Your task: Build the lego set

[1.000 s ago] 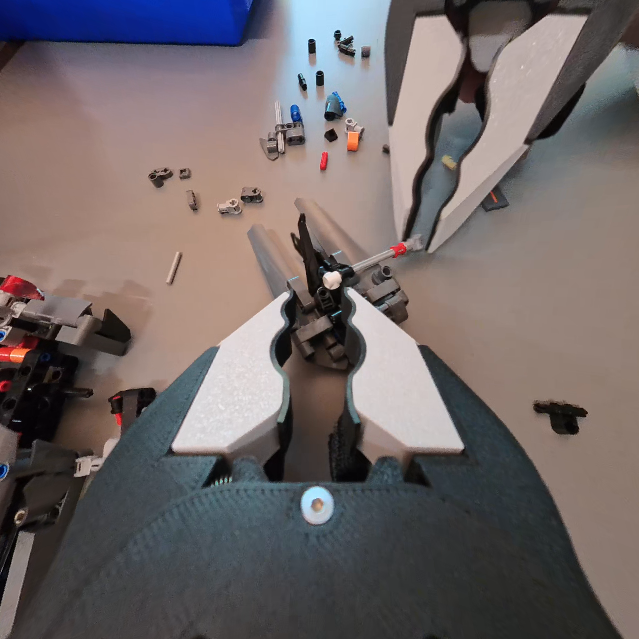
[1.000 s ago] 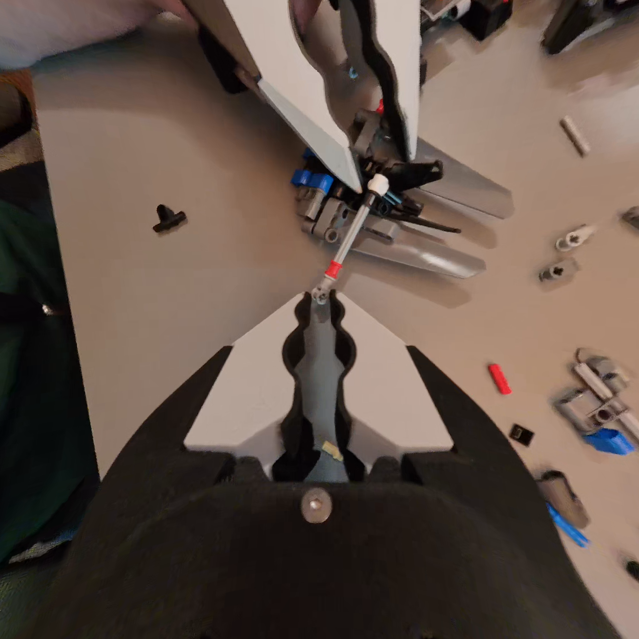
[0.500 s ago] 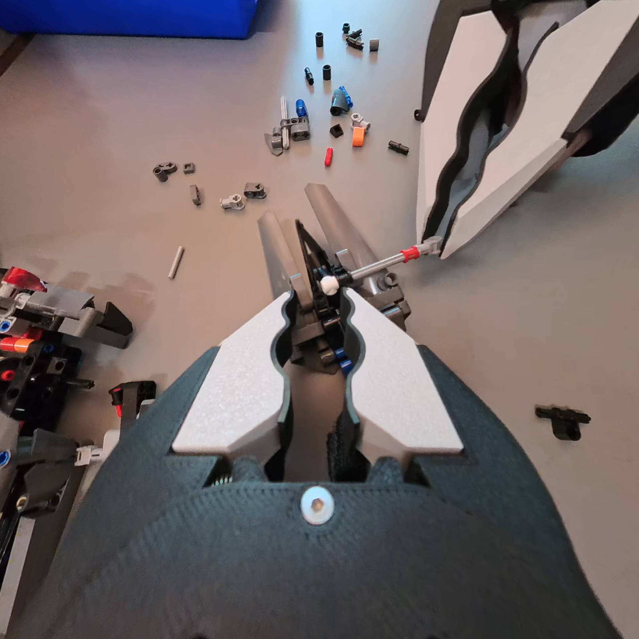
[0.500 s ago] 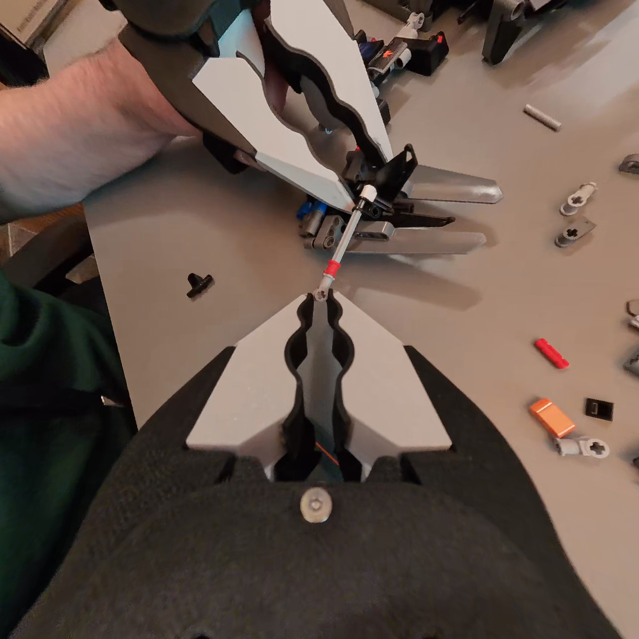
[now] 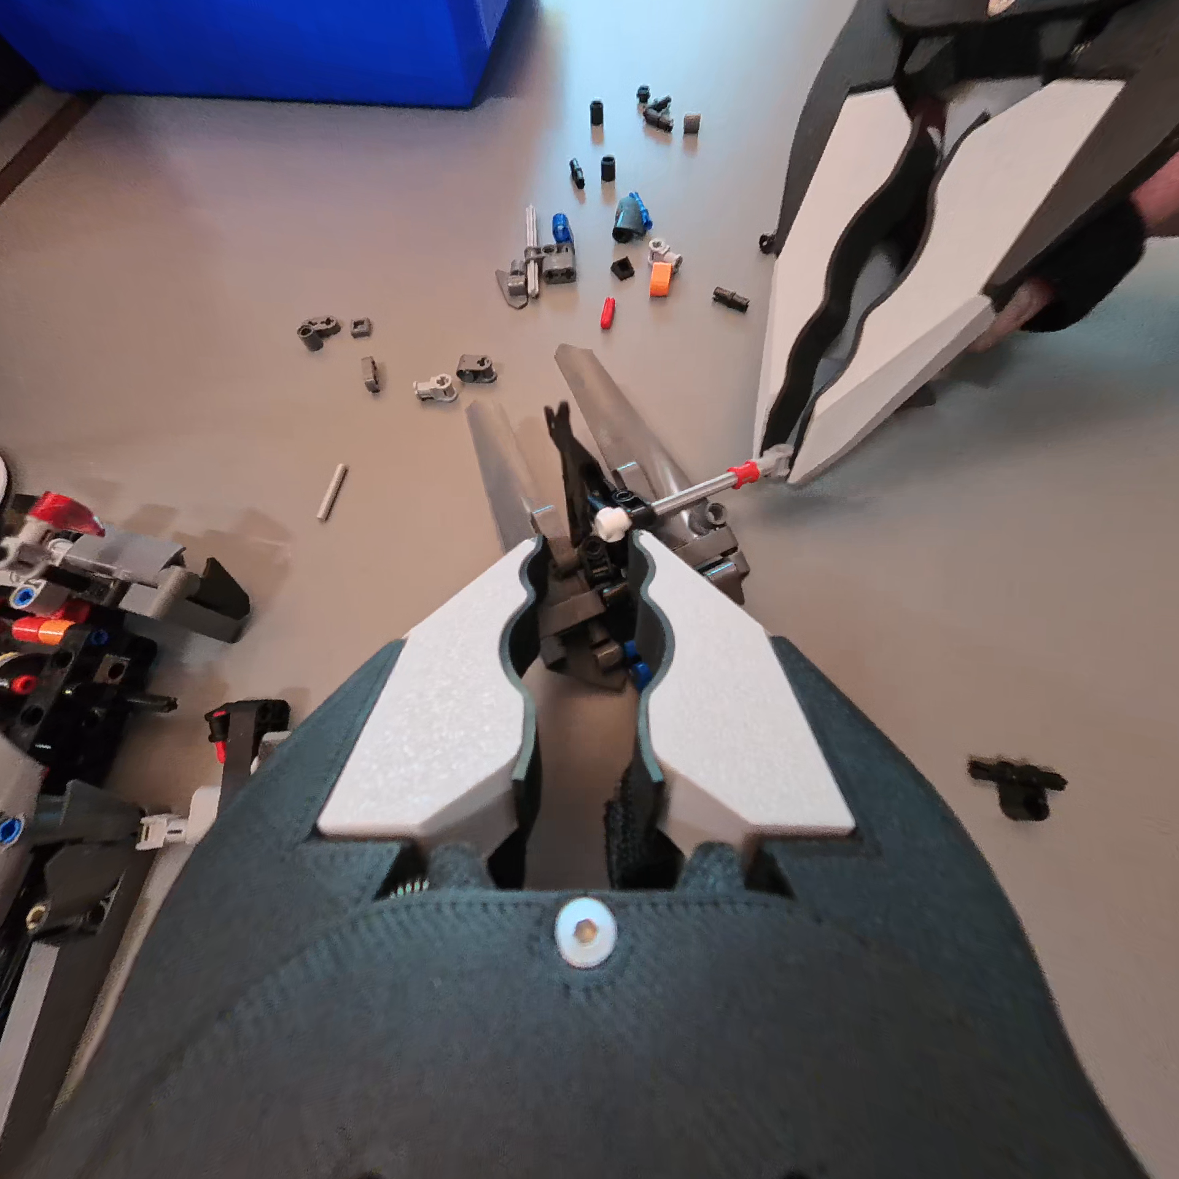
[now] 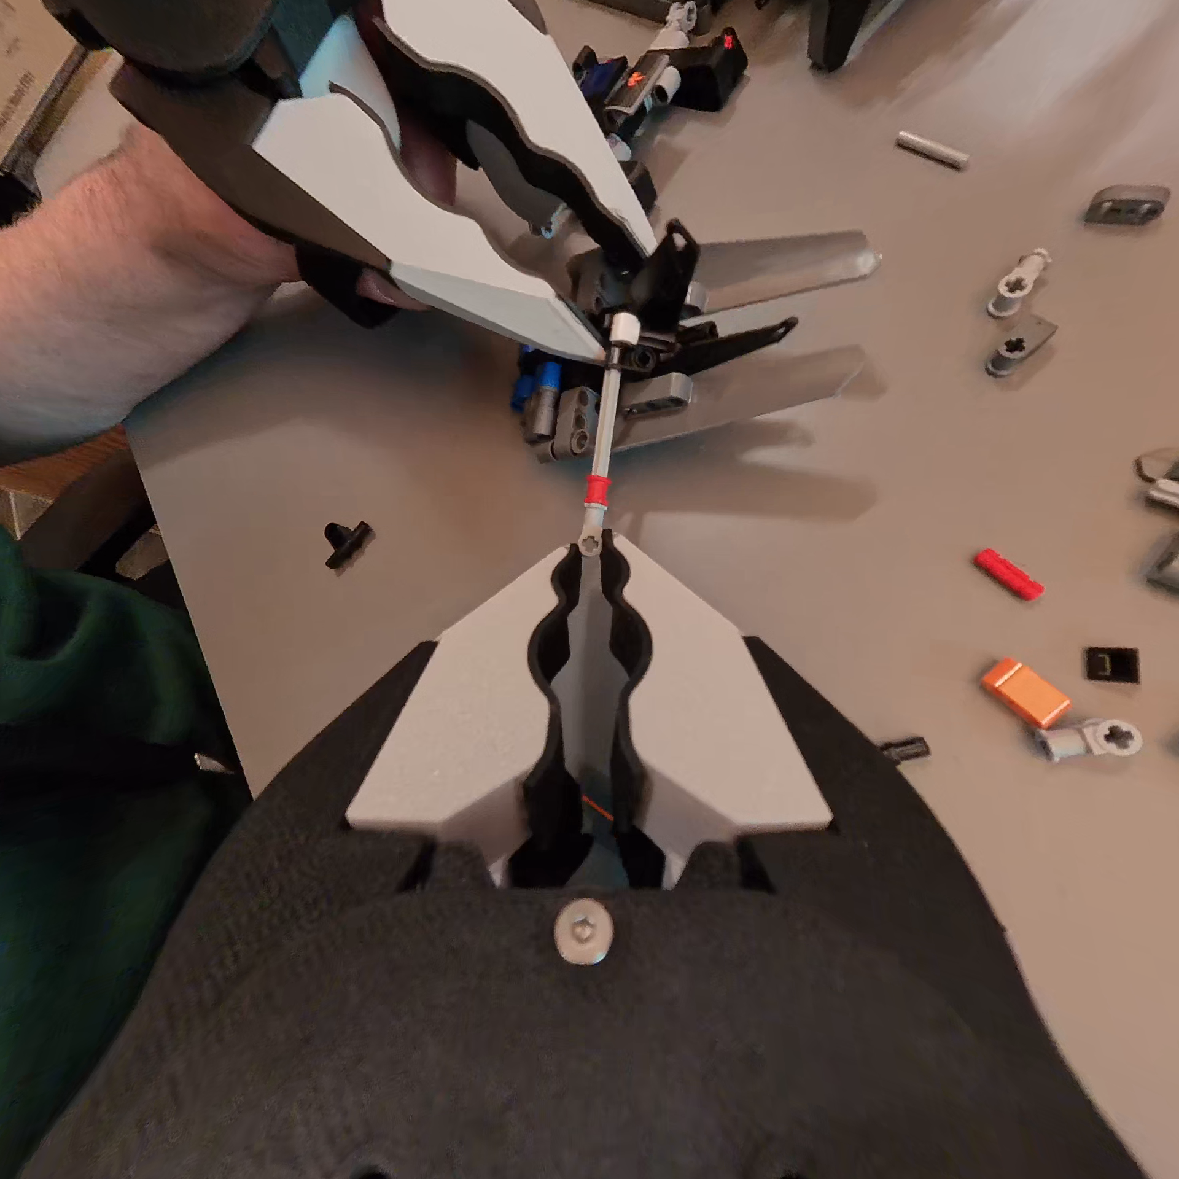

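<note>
The dark finned lego sub-assembly has been lifted and turned off the grey desk, its long grey axle swung upright in the right wrist view

Rear of winged sub-assembly hidden between fingers of left gripper; contact faces not visible. Axle tip connector partly tucked into fingertips of right gripper; depth of grip unclear. Large model cut off by left edge in left wrist view. Blue bin cropped at top. Grey panel piece cut by right edge. Small black pins too small to identify.
</note>
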Demonstrator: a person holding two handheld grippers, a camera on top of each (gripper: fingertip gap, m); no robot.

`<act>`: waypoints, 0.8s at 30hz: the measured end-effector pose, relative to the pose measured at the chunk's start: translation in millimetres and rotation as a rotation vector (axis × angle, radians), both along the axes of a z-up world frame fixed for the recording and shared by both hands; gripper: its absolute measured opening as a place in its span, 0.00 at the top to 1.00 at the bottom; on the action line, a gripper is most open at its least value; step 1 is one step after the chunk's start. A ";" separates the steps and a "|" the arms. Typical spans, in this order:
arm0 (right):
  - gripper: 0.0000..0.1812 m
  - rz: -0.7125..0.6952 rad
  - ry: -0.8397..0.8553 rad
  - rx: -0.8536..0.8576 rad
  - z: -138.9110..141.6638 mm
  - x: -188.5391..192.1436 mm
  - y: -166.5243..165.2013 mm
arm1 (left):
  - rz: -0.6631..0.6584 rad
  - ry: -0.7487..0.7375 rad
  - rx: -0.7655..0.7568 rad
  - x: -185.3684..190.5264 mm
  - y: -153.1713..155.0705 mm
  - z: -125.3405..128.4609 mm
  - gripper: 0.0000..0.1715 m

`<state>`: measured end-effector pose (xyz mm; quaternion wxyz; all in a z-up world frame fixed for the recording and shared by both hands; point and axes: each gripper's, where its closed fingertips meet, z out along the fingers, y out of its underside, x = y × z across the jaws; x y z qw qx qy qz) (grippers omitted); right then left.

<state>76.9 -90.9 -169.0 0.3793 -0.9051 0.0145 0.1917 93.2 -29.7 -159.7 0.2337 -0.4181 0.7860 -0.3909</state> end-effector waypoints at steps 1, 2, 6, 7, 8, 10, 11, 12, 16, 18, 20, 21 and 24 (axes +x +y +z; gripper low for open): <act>0.98 -0.003 0.005 -0.001 -0.2 0.4 -0.8 | -0.003 0.002 -0.024 -0.7 -0.8 1.8 0.87; 0.98 -0.003 0.004 -0.002 -0.1 0.5 -1.3 | -0.004 0.010 -0.048 -1.2 -1.7 2.1 0.87; 0.98 -0.018 -0.002 0.004 2.0 2.8 0.0 | -0.017 0.018 -0.066 -1.4 -7.4 2.4 0.84; 0.98 -0.018 -0.004 -0.001 1.0 3.1 -0.2 | -0.011 0.017 -0.069 -0.3 -7.7 2.9 0.83; 0.98 -0.013 0.014 0.001 1.5 1.2 -0.2 | 0.002 0.018 -0.070 1.1 -6.9 2.9 0.83; 0.97 -0.012 0.022 0.006 1.5 -0.2 -0.6 | 0.034 0.022 -0.073 4.5 -3.9 2.5 0.83; 0.97 -0.014 0.016 0.004 0.7 0.5 -1.5 | 0.041 0.016 -0.082 6.1 -3.5 3.7 0.82; 0.97 -0.014 0.018 0.004 0.6 0.5 -1.9 | 0.036 0.011 -0.093 7.2 -5.1 5.5 0.82; 0.98 0.002 0.006 0.024 1.7 0.1 -2.3 | 0.005 -0.011 -0.023 12.3 -8.8 4.9 0.82; 0.98 0.013 -0.006 0.027 2.1 1.3 -3.6 | -0.009 -0.001 -0.023 13.2 -10.1 5.9 0.82; 0.98 0.039 -0.029 0.032 2.9 1.5 -5.6 | -0.018 0.027 -0.033 13.6 -9.3 3.4 0.82; 0.98 0.051 -0.038 0.029 2.7 1.4 -7.0 | -0.026 0.047 -0.053 13.1 -10.0 2.4 0.81; 0.98 0.114 -0.075 0.043 3.8 -0.7 -11.4 | -0.082 0.054 -0.095 9.4 -14.9 9.6 0.79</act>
